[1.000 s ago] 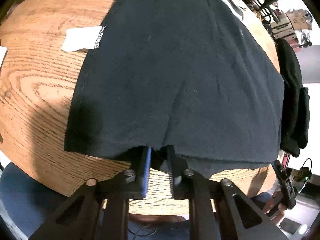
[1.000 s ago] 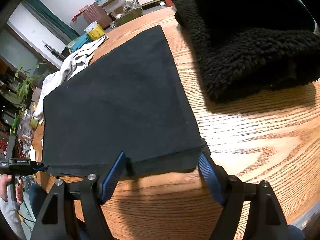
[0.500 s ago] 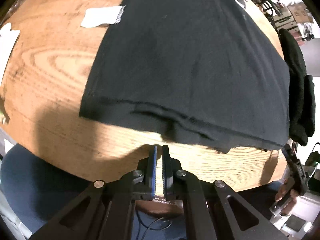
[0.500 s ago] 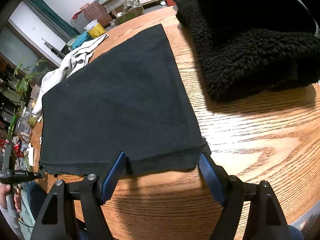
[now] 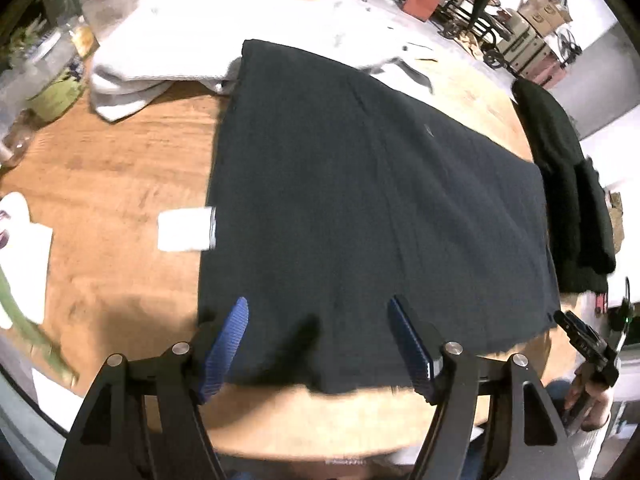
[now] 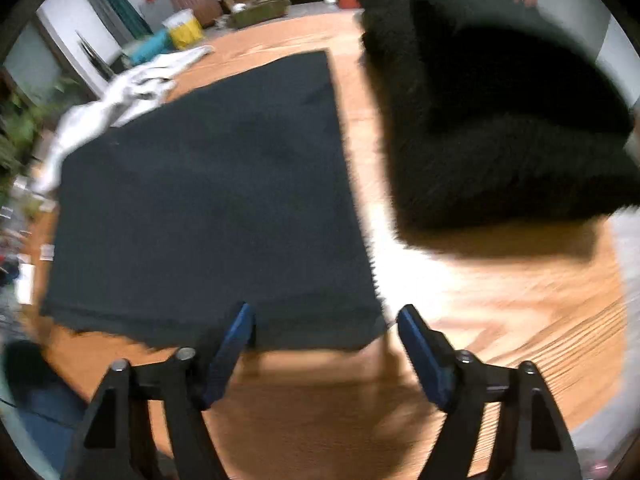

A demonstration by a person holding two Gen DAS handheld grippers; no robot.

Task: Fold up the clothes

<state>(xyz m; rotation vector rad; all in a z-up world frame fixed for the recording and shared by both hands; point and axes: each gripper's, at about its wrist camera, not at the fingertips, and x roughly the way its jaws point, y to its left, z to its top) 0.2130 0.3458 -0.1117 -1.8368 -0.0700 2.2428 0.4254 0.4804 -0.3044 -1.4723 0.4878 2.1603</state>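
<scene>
The left claw (image 5: pixel 318 344) is spreading and the right claw (image 6: pixel 324 340) narrowing, both empty above the near hem of the black garment (image 5: pixel 372 200), which lies flat, already folded, just ahead on the desk (image 5: pixel 112 168), probably needing another fold.

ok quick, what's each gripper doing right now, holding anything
left gripper: fingers opening, spread over the black garment, gripping nothing.
right gripper: fingers apart but closing, above the garment's near corner, holding nothing.

No legible text anywhere; white tag (image 5: pixel 185 229) beside black garment (image 5: pixel 360 200) too blurred to read.
</scene>
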